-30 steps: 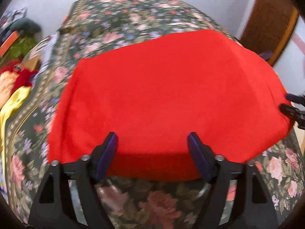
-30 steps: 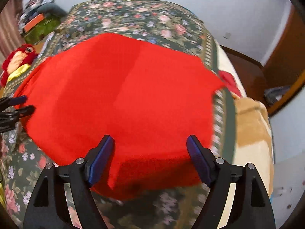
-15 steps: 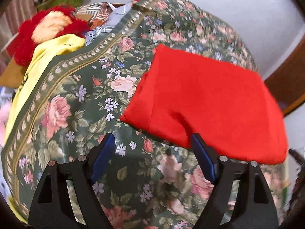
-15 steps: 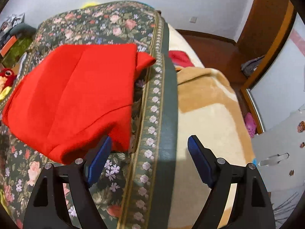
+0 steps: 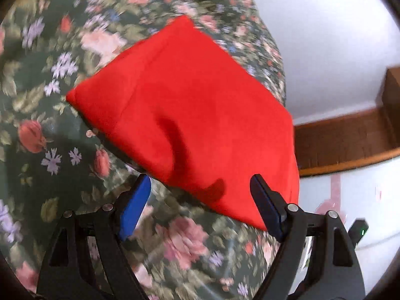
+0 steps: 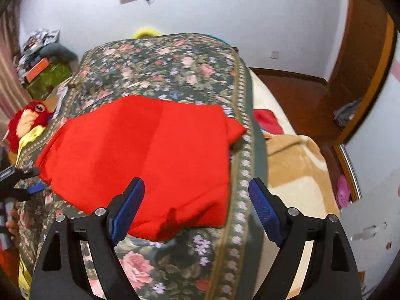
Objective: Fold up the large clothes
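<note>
Nearest us, our left claw and right claw both gape wide, gripping nothing; the right jaws have just been opening. Beyond them, the folded bright red fabric garment lies flat on the dark green floral bedspread.

My left gripper tilts downward with its jaws spread wide, the blue pads facing each other and nothing pressed between them. My right gripper also points down at a slant; its jaws have just been opening and now stand wide, blue pads bare, gripping nothing. From the right wrist view, my left gripper shows at the far left edge, its two fingertips apart, with part of my hand visible just below it.
</note>
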{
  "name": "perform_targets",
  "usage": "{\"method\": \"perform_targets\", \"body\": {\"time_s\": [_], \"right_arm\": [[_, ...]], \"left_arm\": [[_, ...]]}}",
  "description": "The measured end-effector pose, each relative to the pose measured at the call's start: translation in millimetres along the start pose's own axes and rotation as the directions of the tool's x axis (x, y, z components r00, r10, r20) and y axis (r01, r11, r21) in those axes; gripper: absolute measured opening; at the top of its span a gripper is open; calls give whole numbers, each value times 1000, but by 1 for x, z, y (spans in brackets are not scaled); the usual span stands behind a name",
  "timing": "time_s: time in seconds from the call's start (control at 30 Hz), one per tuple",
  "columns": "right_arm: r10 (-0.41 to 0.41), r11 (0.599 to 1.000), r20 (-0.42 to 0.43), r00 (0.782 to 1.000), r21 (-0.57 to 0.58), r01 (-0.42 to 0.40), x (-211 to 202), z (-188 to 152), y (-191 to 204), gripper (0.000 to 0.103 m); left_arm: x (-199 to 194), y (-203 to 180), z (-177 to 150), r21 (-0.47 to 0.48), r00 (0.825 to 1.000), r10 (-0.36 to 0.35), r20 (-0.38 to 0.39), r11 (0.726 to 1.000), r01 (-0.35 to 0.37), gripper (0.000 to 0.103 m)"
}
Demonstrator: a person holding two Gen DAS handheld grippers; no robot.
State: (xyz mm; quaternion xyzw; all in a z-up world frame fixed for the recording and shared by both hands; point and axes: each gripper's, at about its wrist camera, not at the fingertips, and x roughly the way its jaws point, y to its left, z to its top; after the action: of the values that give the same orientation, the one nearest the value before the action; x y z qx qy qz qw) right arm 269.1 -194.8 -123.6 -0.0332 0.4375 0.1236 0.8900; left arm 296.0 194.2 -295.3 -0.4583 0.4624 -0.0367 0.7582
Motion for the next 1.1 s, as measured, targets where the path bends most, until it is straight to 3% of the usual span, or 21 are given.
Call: {"method": "perform_targets", "body": {"time_s": [0.1,0.2,0.33,0.47,0.57,0.63,0.7,0.8,0.93,1.1], "right_arm": [[4,1000,-16,1000,-27,-4,11,2,9,83],[4,999,-34,999,-36,-5,22,4,18,83],[21,999,-62,998,-45,-24,32,7,29,83],[20,997,-86,996,-66,-25,40,8,42,83],[22,997,-102,994,-75,-30,45,8,51,83],[27,996,-113,993,-81,-36,46,9,57,83],[34,995,-127,991,-91,-46,47,9,65,83],[45,991,-164,985,-117,-64,50,10,77,83],[54,985,-192,980,-149,-83,50,12,98,83],[136,971,-211,968,-164,-172,52,22,133,83]], "left_arm": [[7,11,7,-45,999,1,46,999,1,72],[11,10,15,-44,995,-32,94,998,36,72],[26,7,31,-14,992,-42,119,999,43,64],[37,8,48,-41,986,-45,162,998,52,61],[48,15,60,-79,986,-4,164,997,18,38],[50,18,65,-109,987,11,160,994,7,16],[36,11,63,-64,985,10,175,998,1,6],[1,-13,56,70,964,19,264,997,-39,4],[-38,-40,55,158,944,-1,330,986,-54,4],[-91,-68,40,241,893,-1,450,963,-120,4]]}}
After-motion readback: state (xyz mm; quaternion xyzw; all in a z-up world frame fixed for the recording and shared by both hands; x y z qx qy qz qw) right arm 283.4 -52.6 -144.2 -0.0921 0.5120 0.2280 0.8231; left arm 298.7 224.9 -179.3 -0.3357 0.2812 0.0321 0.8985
